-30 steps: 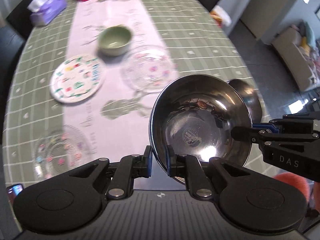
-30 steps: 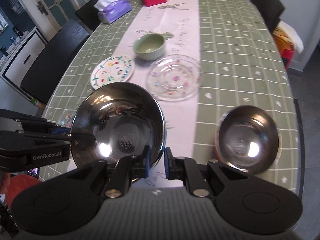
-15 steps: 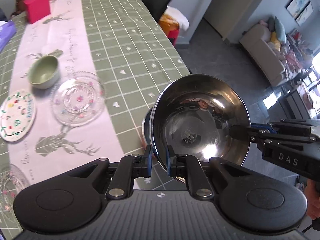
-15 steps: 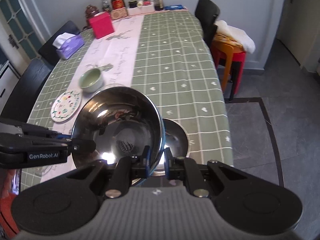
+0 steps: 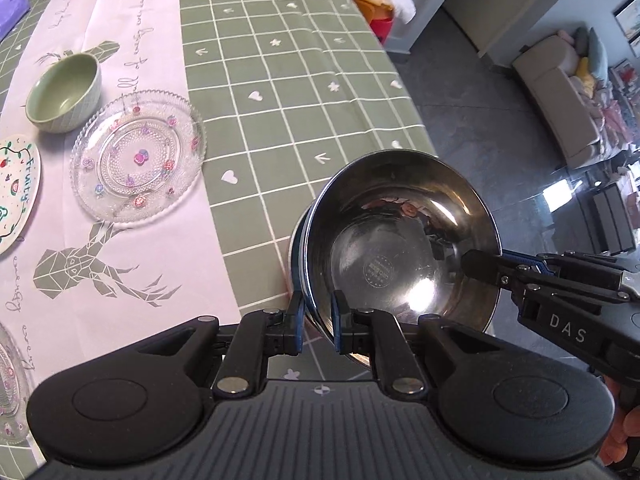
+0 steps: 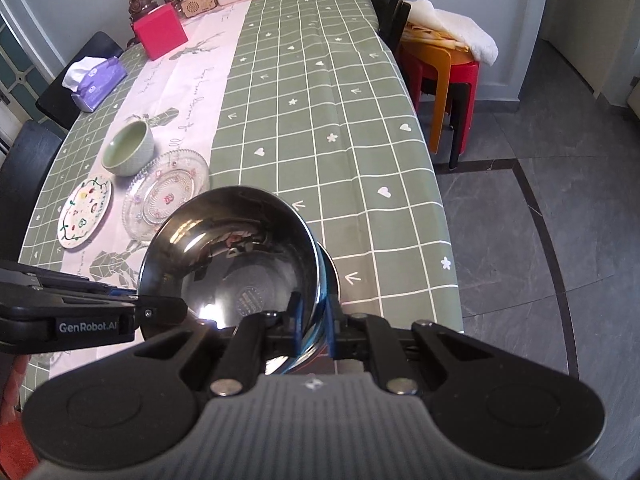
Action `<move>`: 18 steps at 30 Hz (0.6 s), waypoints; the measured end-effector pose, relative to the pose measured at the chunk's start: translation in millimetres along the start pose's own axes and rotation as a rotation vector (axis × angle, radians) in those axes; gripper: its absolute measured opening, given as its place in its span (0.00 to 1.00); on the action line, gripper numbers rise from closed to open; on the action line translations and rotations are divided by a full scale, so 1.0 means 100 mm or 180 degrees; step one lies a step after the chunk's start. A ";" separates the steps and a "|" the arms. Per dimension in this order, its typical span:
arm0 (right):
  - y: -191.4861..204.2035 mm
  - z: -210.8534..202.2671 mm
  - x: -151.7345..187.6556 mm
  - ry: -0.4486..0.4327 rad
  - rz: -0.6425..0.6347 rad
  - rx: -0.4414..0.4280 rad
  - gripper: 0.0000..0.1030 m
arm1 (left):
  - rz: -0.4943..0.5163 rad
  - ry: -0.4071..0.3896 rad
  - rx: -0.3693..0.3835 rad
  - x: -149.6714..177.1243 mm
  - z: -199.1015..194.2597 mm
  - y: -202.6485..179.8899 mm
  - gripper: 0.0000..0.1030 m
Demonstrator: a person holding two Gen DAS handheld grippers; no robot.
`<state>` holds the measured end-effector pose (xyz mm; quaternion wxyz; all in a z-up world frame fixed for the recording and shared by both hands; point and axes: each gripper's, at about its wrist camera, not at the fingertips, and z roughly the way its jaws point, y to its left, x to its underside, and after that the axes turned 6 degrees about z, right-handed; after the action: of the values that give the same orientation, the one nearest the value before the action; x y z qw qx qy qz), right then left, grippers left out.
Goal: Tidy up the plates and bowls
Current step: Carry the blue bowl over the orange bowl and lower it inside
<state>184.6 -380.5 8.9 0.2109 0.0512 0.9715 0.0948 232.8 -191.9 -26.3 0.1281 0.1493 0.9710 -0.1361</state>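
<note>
A large steel bowl (image 5: 400, 248) (image 6: 232, 264) hangs tilted between both grippers. My left gripper (image 5: 318, 312) is shut on its near rim, and the same gripper (image 6: 160, 308) enters the right wrist view from the left. My right gripper (image 6: 312, 316) is shut on the opposite rim; in the left wrist view its tip (image 5: 480, 264) reaches in from the right. Directly beneath, a second steel bowl (image 5: 298, 240) (image 6: 330, 276) sits by the table's right edge, mostly hidden. Whether the two bowls touch I cannot tell.
On the pink runner lie a green bowl (image 6: 128, 150), a clear glass plate (image 6: 168, 196) and a fruit-patterned plate (image 6: 84, 212). Another glass plate (image 5: 8, 392) is at the near left. A pink box (image 6: 160, 32), tissue pack (image 6: 98, 82) and stacked stools (image 6: 444, 64) stand farther off.
Both grippers carried the large steel bowl to the right across the table and a little down. It went from beside the second steel bowl to right over it.
</note>
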 end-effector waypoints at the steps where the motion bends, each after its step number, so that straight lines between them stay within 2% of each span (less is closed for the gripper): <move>1: 0.00 0.03 0.00 0.0013 -0.0005 -0.0001 0.08 | -0.0010 0.0020 -0.0014 0.00 0.02 0.01 0.14; 8: 0.01 0.19 -0.05 0.0076 -0.0027 0.0093 0.08 | 0.0042 0.0105 -0.0104 -0.03 0.16 -0.04 0.15; 18: -0.01 0.32 -0.04 0.0110 -0.0051 0.0148 0.07 | 0.0246 0.0116 -0.0378 -0.06 0.20 -0.18 0.16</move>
<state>202.0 -376.9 -18.5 0.1936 0.0467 0.9774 0.0714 236.5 -215.5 -39.5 0.1242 0.1813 0.9730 -0.0704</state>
